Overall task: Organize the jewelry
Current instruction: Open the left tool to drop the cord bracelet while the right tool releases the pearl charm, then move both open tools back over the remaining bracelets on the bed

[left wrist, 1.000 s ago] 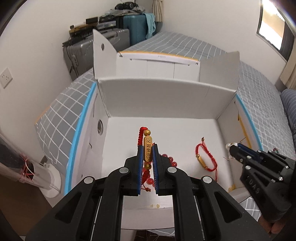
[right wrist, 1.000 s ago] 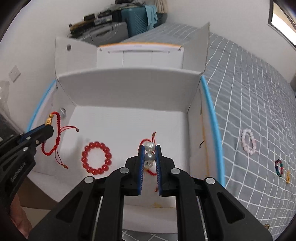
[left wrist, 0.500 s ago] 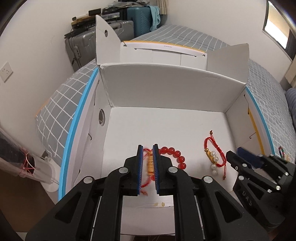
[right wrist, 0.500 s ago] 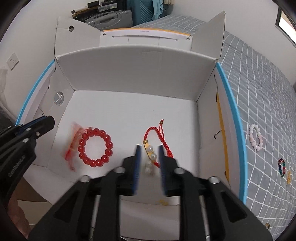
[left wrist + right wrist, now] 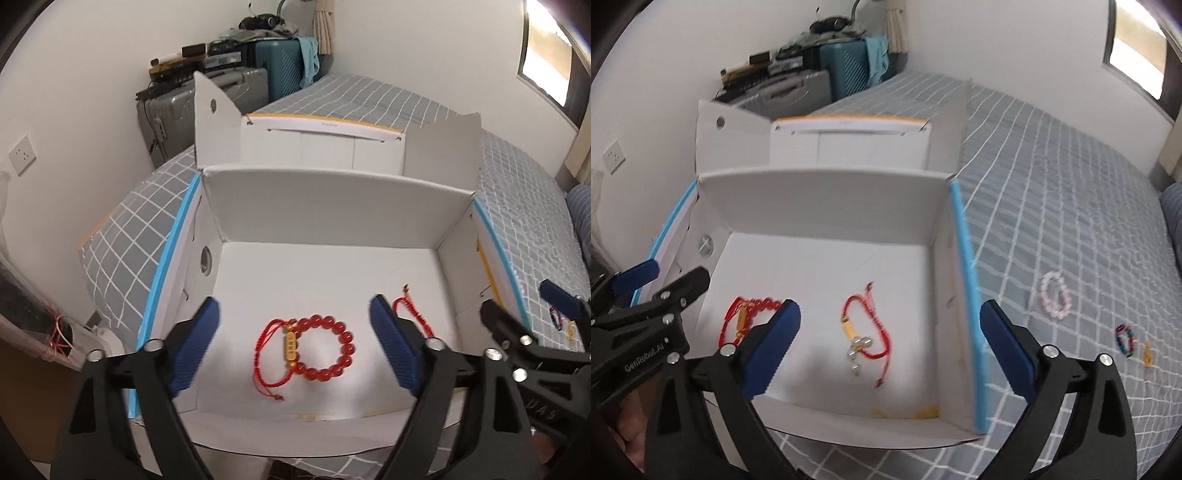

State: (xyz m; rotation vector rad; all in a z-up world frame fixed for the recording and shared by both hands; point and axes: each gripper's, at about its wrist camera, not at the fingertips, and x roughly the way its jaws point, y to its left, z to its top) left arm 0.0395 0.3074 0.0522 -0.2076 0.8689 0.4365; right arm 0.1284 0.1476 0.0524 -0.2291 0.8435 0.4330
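Observation:
A white cardboard box stands open on the bed. On its floor lie a red cord bracelet with a gold bar, a red bead bracelet touching it, and a red cord bracelet with pearls. My left gripper hangs over the first two, its jaws opening with nothing pressed between them. My right gripper hangs over the pearl bracelet, jaws opening wide, nothing gripped. Each gripper shows at the edge of the other's view.
On the grey checked bedspread right of the box lie a pale pink bead bracelet, a multicoloured bracelet and a small gold piece. Suitcases stand against the far wall. The box's flaps stand upright.
Both grippers let go: the gold-bar bracelet now lies beside the bead bracelet and the pearl bracelet lies on the box floor. Both pairs of jaws went from shut to wide apart; the right gripper rose.

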